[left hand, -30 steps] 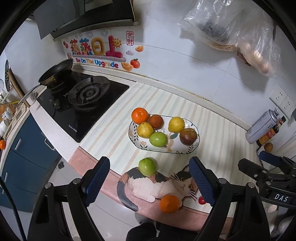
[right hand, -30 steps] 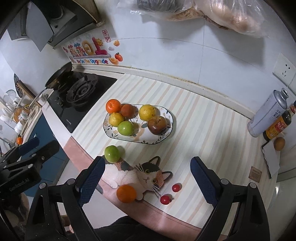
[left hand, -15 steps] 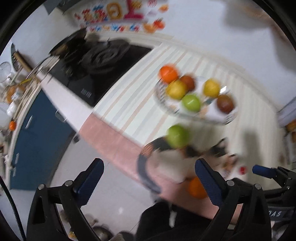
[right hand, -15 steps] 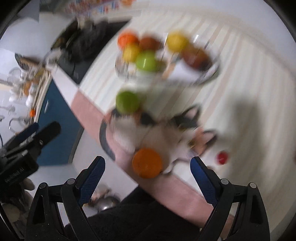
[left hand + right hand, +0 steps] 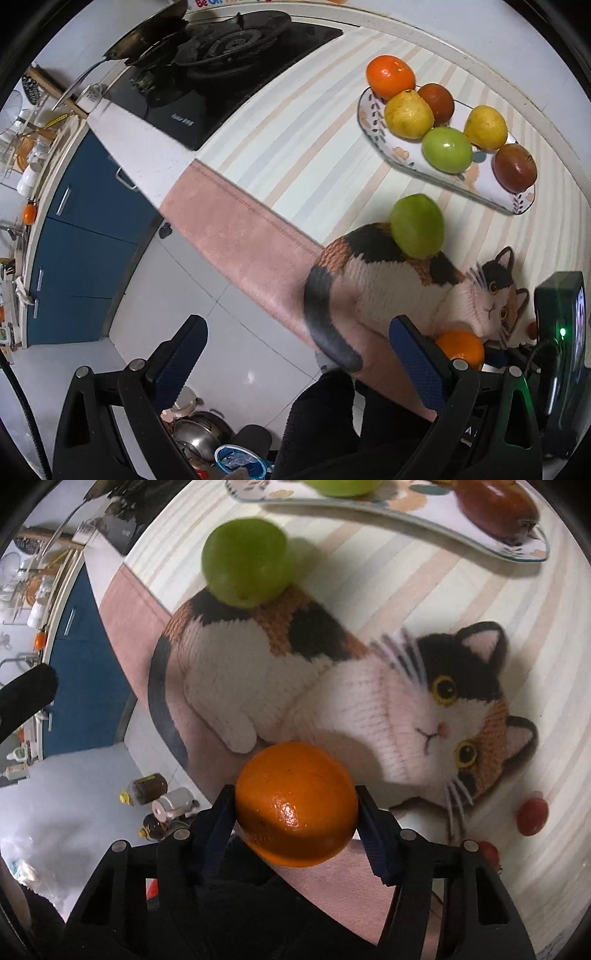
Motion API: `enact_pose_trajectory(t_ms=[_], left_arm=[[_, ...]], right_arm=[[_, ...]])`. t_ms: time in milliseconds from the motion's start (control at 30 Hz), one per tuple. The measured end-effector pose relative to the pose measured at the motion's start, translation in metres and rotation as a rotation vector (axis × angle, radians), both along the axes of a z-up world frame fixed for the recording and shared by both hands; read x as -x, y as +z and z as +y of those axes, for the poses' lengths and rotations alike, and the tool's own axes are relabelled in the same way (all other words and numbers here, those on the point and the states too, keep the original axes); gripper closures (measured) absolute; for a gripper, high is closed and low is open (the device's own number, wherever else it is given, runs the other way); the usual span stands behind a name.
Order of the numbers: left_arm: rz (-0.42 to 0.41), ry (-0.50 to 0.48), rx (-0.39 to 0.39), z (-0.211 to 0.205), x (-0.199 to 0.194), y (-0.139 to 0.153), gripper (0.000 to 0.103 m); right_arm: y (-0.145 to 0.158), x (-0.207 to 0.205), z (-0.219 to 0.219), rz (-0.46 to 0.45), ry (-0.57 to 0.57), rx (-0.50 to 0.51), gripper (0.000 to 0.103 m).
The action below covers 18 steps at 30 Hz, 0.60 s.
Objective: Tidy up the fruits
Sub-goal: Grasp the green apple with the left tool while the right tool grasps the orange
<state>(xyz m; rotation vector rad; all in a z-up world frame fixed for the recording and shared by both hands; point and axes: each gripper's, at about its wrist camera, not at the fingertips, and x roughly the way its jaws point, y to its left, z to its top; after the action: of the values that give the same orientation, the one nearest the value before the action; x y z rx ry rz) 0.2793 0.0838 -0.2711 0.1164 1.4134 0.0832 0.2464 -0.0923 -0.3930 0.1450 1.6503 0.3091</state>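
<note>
The orange (image 5: 295,805) is clamped between both fingers of the right gripper (image 5: 295,808), at the near edge of the cat-patterned mat (image 5: 332,686). The left gripper (image 5: 295,354) is held spread wide with nothing between its fingers, over the floor beside the counter edge. A green apple (image 5: 417,225) is seated on the mat's far side. Six fruits are held in the oval plate (image 5: 443,177) on the striped counter (image 5: 295,140). A gas hob (image 5: 229,48) and blue cabinets (image 5: 85,229) are located to the left
</note>
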Motion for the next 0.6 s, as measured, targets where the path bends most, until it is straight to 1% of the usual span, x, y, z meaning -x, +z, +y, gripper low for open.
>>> enact_pose_trajectory(t_ms=[133,200,300,433,533,600], left_arm=[[-0.008,-0.017,0.041,-0.015,-0.019,-0.001,0.002],[-0.002,-0.034,0.078,-0.026,-0.031,-0.005,0.002],[0.013,-0.054,0.123,-0.043,-0.05,-0.014,0.002],[0.058,-0.091,0.168,-0.064,-0.073,-0.037,0.002],[0.119,-0.102,0.183,-0.074,-0.086,-0.061,0.002],[0.154,-0.099,0.198,-0.076,-0.091,-0.077,0.009]], right_arm=[[0.018,-0.011,-0.028,-0.049,-0.075,0.001,0.038],[0.026,-0.017,-0.041,-0.073,-0.1,0.018,0.038],[0.03,-0.027,-0.058,-0.082,-0.142,0.032,0.038],[0.026,-0.032,-0.077,-0.071,-0.196,0.028,0.038],[0.021,-0.035,-0.088,-0.074,-0.224,0.023,0.038],[0.021,-0.037,-0.092,-0.073,-0.242,0.015,0.038]])
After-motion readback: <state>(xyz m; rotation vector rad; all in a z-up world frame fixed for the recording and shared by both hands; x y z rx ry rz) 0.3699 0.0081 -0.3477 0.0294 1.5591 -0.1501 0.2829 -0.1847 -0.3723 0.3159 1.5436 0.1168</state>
